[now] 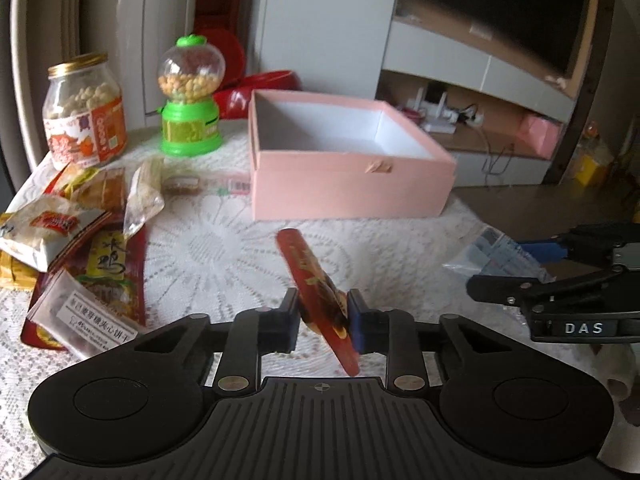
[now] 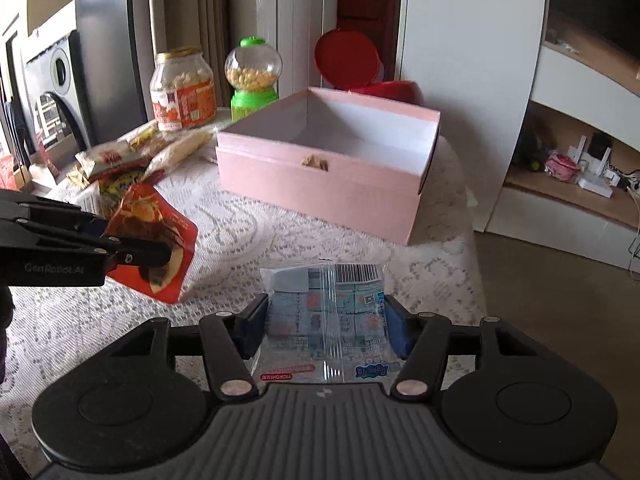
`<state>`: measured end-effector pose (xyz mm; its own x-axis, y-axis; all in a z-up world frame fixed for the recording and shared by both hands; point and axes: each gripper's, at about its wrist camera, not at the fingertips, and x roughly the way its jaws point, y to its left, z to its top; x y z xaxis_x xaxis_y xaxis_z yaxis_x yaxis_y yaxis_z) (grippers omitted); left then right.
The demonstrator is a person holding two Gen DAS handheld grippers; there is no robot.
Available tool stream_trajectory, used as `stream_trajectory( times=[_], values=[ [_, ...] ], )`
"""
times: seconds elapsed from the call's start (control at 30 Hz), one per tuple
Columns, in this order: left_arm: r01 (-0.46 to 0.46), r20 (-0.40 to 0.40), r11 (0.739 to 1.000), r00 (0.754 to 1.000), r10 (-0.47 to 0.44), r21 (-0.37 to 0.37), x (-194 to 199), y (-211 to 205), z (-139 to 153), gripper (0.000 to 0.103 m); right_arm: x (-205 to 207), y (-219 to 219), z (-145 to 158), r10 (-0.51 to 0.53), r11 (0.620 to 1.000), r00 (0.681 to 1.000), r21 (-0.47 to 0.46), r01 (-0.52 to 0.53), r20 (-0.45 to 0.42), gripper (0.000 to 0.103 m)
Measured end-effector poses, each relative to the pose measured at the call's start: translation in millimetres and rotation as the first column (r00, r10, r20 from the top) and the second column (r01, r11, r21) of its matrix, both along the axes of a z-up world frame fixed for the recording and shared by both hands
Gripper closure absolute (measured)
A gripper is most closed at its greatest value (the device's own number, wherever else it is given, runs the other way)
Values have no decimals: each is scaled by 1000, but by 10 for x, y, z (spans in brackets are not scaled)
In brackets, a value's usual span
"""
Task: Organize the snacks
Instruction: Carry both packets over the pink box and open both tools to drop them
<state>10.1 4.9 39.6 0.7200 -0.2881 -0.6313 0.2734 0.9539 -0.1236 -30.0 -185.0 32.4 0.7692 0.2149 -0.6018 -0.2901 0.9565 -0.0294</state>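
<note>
My left gripper (image 1: pixel 322 314) is shut on a red snack packet (image 1: pixel 308 276), held edge-on above the lace tablecloth; the packet also shows in the right wrist view (image 2: pixel 160 224). My right gripper (image 2: pixel 326 316) is shut on a clear blue-printed snack bag (image 2: pixel 326 304), which shows at the right of the left wrist view (image 1: pixel 496 254). An open, empty pink box (image 1: pixel 344 184) stands ahead of both grippers, also in the right wrist view (image 2: pixel 320 188). A pile of snack packets (image 1: pixel 80 216) lies at the left.
A glass jar of snacks (image 1: pixel 84 112) and a green candy dispenser (image 1: pixel 192 96) stand at the back left. Red bowls (image 1: pixel 256 88) sit behind the box. The table edge (image 2: pixel 472 256) drops off at the right, with a TV cabinet (image 1: pixel 480 80) beyond.
</note>
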Motion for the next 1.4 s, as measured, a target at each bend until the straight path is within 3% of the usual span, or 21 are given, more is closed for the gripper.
stream_trajectory(
  times=[0.27,0.47,0.63,0.8,1.0,1.1,1.2,1.4],
  values=[
    [45,0,999,999,-45,6,25,-93,-7,76,6,-8,-20,3,1000,1000,14,-3,-8,44],
    [31,-77,999,997,-30,16,229,-194,-256,76,17,27,-135,1,1000,999,15,-1,-37,44],
    [-19,-70,993,998,11,-116,323,-42,-274,76,19,20,-193,2,1000,998,16,-2,-56,44],
    [-83,-92,977,994,66,-196,462,91,-318,73,55,44,-257,0,1000,997,20,2,-74,43],
    [-152,-116,945,986,123,-289,624,184,-363,73,89,78,-271,-3,1000,998,13,4,-68,42],
    [-201,-133,920,977,165,-336,695,257,-378,73,106,93,-294,-2,1000,998,8,2,-62,36],
    [-239,-144,903,969,199,-357,735,319,-380,73,103,95,-330,-11,1000,999,13,12,-42,29],
    [-308,-152,861,951,269,-404,805,493,-402,75,134,97,-333,-12,1000,999,21,13,-38,30]
  ],
)
